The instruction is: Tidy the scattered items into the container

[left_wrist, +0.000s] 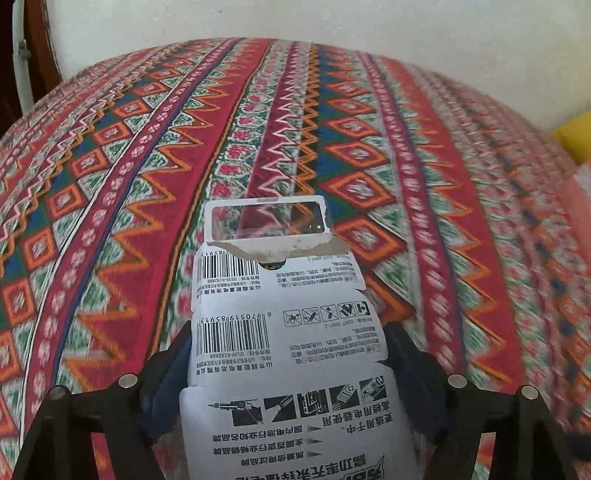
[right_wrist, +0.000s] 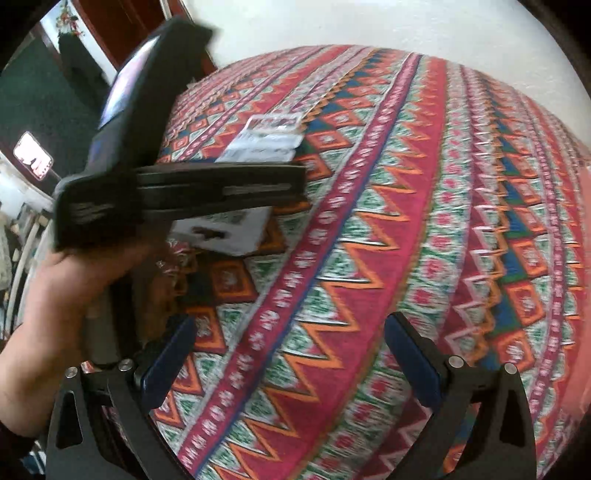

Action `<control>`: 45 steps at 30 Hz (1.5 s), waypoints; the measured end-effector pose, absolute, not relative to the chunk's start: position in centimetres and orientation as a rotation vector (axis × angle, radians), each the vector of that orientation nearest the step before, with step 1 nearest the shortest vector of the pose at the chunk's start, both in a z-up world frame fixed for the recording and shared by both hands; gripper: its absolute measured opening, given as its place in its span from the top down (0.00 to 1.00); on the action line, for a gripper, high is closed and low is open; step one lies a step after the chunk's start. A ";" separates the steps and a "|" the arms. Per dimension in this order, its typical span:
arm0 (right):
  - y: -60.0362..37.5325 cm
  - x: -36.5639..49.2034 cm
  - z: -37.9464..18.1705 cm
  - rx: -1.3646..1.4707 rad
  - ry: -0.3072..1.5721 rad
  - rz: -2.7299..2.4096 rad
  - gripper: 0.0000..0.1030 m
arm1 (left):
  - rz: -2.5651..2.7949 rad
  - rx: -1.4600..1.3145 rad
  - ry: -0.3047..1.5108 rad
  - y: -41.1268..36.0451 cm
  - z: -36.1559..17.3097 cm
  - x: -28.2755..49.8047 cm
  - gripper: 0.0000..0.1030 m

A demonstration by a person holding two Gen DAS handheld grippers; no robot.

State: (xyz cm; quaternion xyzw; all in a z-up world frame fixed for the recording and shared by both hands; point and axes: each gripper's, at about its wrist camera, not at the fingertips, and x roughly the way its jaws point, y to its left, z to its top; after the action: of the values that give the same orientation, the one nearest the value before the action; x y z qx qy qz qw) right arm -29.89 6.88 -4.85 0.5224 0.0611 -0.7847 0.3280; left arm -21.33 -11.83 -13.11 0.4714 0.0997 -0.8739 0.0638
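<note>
The battery card (left_wrist: 284, 354), a white blister-pack backing printed with barcodes, warning icons and Chinese text, sits clamped between the two fingers of the left gripper (left_wrist: 286, 354), which is closed onto its side edges. The card points away toward 12 o'clock from the left wrist camera, raised above the patterned tablecloth (left_wrist: 110, 221); its far end carries an empty clear plastic window with a torn cardboard edge just below it. In the right wrist view the same card (right_wrist: 258, 142) appears at about 10 o'clock, poking out past the black body of the left gripper (right_wrist: 218, 184), with another stretch of its white printed face showing underneath that body. A hand (right_wrist: 74, 288) grips that tool from below at about 9 o'clock.

The right gripper (right_wrist: 290, 339) hangs over the cloth with its blue-padded fingers (right_wrist: 170, 354) spread wide and nothing between them. The cloth is striped in red, orange, green and blue zigzags and diamonds. A pale wall (left_wrist: 332, 22) stands behind the table at 12 o'clock, and something yellow (left_wrist: 576, 136) sits blurred at the 3 o'clock edge of the left wrist view
</note>
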 end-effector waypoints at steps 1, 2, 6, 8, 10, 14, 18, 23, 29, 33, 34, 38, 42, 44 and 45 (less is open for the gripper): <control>7.7 -29.7 -4.4 1.355 0.163 -2.064 0.00 | -2.651 1.416 0.297 -11.7 -12.9 -20.6 0.21; 8.2 -29.6 -4.2 1.347 0.161 -2.074 0.00 | -2.662 1.404 0.284 -11.4 -12.6 -19.9 0.21; 10.2 -29.2 -3.7 1.342 0.149 -2.109 0.00 | -2.715 1.352 0.303 -10.6 -10.5 -17.1 0.21; 11.2 -29.0 -3.5 1.351 0.148 -2.122 0.00 | -2.746 1.320 0.325 -10.4 -9.0 -15.7 0.21; 12.0 -28.0 -3.6 1.369 0.163 -2.144 0.00 | -2.808 1.289 0.320 -9.0 -6.8 -15.1 0.21; 14.1 -26.0 -4.8 1.428 0.155 -2.179 0.00 | -2.972 1.224 0.276 -4.7 -1.5 -14.6 0.21; 19.0 -24.4 -5.2 1.526 -0.077 -2.204 0.00 | -3.134 1.148 0.227 -0.4 3.8 -14.1 0.21; 22.5 -24.4 -4.9 1.541 -0.340 -2.151 0.00 | -3.325 1.061 0.096 8.5 9.3 -15.5 0.21; 26.7 -24.4 -4.7 1.541 -0.649 -2.065 0.00 | -3.409 1.115 -0.059 20.2 11.4 -20.4 0.21; 28.0 -24.9 -4.5 1.531 -0.738 -2.041 0.00 | -3.385 1.154 -0.188 26.5 11.6 -24.4 0.20; 28.0 -25.1 -4.5 1.530 -0.735 -2.044 0.00 | -3.360 1.173 -0.234 28.1 11.4 -25.7 0.19; 27.4 -26.6 -6.1 1.547 -0.769 -2.014 0.00 | -3.265 1.372 -0.340 31.8 9.6 -28.9 0.16; 29.7 -26.4 -6.4 1.545 -0.778 -2.066 0.00 | -3.228 1.389 -0.397 31.6 8.3 -28.6 0.14; 31.2 -26.1 -6.1 1.535 -0.796 -2.095 0.00 | -3.211 1.387 -0.412 30.5 7.8 -27.8 0.14; 31.8 -25.9 -6.0 1.529 -0.809 -2.105 0.00 | -3.202 1.376 -0.419 29.8 7.7 -27.1 0.14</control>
State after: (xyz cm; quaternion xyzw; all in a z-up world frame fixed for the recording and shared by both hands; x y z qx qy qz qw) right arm -25.89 31.80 -6.02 0.5491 -0.2905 -0.7558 0.2071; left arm -27.14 29.78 7.67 0.3854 -0.1174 -0.8967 -0.1834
